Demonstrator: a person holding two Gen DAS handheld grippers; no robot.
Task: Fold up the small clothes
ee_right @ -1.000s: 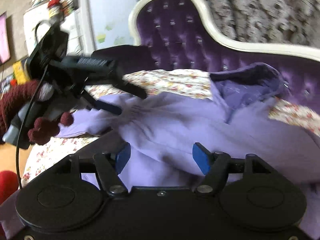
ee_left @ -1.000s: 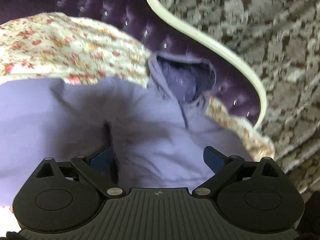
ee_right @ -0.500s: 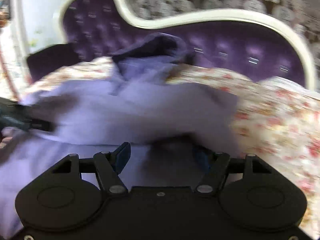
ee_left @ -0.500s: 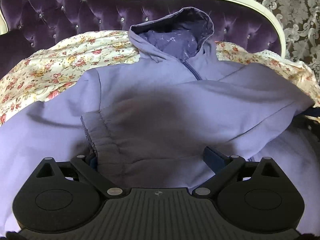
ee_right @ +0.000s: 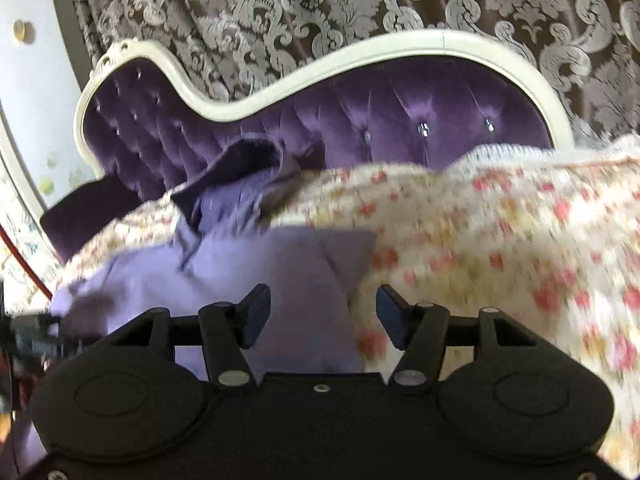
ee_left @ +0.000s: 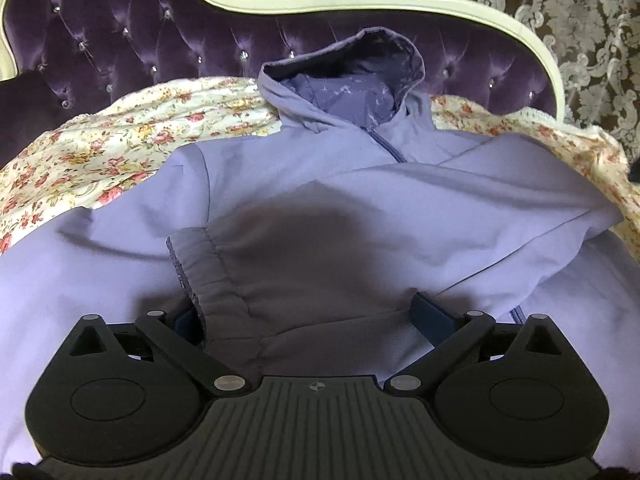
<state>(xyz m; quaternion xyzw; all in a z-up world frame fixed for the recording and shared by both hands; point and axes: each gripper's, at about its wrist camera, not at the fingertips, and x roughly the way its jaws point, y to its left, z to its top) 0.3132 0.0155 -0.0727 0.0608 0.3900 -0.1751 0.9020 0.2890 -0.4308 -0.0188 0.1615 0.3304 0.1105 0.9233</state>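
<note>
A lavender hoodie [ee_left: 360,208] lies front up on a floral sheet [ee_left: 120,148], its hood [ee_left: 352,92] toward the sofa back. One sleeve is folded across the chest, with its gathered cuff [ee_left: 196,264] at the lower left. My left gripper [ee_left: 310,318] stands open and wide just over that sleeve, and the cuff hides part of its left finger. My right gripper [ee_right: 324,314] hovers at the hoodie's [ee_right: 260,264] right edge, where cloth meets the floral sheet [ee_right: 500,240]. Its jaws are closing, and the pads touch nothing.
A tufted purple sofa back [ee_left: 120,40] with a cream frame [ee_right: 360,60] rises behind the sheet. Patterned curtains [ee_right: 360,0] hang behind it. A dark, blurred object sits at the left edge of the right wrist view.
The left view has rolled level and settled over the folded sleeve. My right gripper has swung right, away from the other gripper to the hoodie's right edge, and its jaws stand narrower.
</note>
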